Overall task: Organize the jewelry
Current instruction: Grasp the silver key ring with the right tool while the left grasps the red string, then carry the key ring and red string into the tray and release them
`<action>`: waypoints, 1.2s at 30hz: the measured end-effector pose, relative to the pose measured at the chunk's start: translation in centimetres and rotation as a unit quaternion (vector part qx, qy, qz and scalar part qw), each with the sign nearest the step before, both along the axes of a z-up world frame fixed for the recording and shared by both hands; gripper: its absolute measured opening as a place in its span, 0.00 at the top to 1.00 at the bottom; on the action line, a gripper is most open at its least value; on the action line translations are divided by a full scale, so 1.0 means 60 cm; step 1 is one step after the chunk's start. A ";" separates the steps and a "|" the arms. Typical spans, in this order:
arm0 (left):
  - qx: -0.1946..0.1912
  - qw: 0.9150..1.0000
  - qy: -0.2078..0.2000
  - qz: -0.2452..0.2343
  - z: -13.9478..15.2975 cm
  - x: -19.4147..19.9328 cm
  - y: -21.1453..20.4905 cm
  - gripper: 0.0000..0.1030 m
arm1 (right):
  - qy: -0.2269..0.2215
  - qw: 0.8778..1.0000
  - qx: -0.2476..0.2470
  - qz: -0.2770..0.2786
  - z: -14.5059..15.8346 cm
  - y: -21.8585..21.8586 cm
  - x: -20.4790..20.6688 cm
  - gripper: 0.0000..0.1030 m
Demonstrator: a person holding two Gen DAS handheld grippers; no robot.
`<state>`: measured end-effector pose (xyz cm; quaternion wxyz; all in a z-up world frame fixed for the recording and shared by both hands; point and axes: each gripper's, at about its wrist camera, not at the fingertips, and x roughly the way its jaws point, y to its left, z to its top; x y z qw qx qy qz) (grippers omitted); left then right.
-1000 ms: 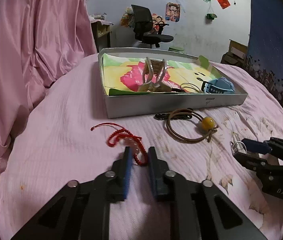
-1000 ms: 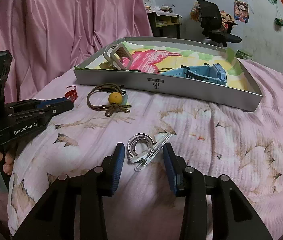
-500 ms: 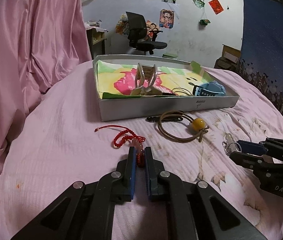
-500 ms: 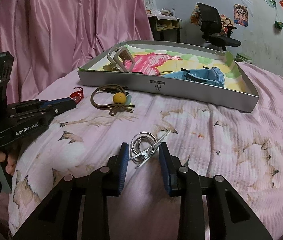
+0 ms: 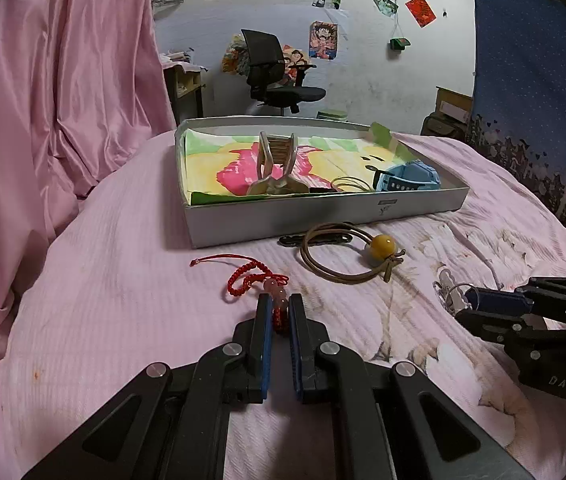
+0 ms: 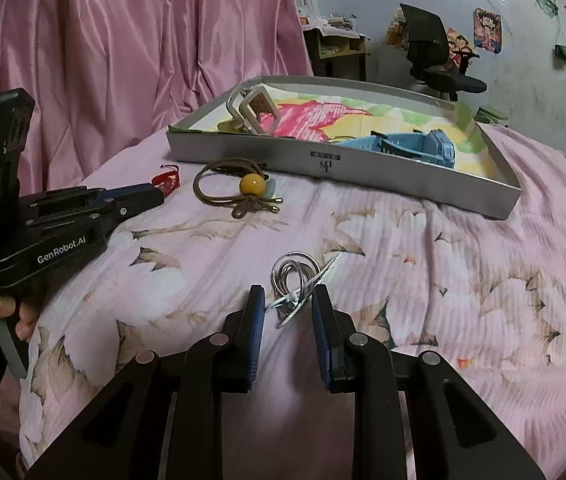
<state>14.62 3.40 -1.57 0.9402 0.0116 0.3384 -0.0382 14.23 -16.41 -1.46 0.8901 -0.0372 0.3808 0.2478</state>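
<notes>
Both handheld grippers are matte black. The left gripper (image 5: 279, 312) has two slim fingers (image 5: 264, 340) lined with blue ribbed pads, and round silver screws sit at the linkage joints. In the right wrist view, lower left of the frame, its body carries white "GenRobot.AI" lettering. The right gripper (image 6: 287, 308) has the same build, with "DAS" printed on its side.

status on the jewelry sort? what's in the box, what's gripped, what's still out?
Done: hair claw, blue watch and a thin cord loop lie in the gray box.
In hand: left gripper is shut on the red bracelet; right gripper is open around the silver rings, not clamped.
Left: brown cord with yellow bead and a black item beside the box.
</notes>
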 end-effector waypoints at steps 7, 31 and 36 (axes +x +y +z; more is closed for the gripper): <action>-0.002 1.000 -0.002 -0.005 0.002 -0.002 -0.006 0.92 | 0.000 1.000 0.018 -0.002 0.003 -0.010 0.000 0.80; -0.016 0.999 -0.024 -0.038 0.015 -0.018 -0.017 0.92 | -0.037 0.996 0.075 0.015 0.038 -0.026 -0.002 0.98; -0.024 0.998 -0.041 -0.051 0.031 -0.030 -0.028 0.92 | -0.066 0.992 0.103 0.024 0.066 -0.033 -0.013 0.98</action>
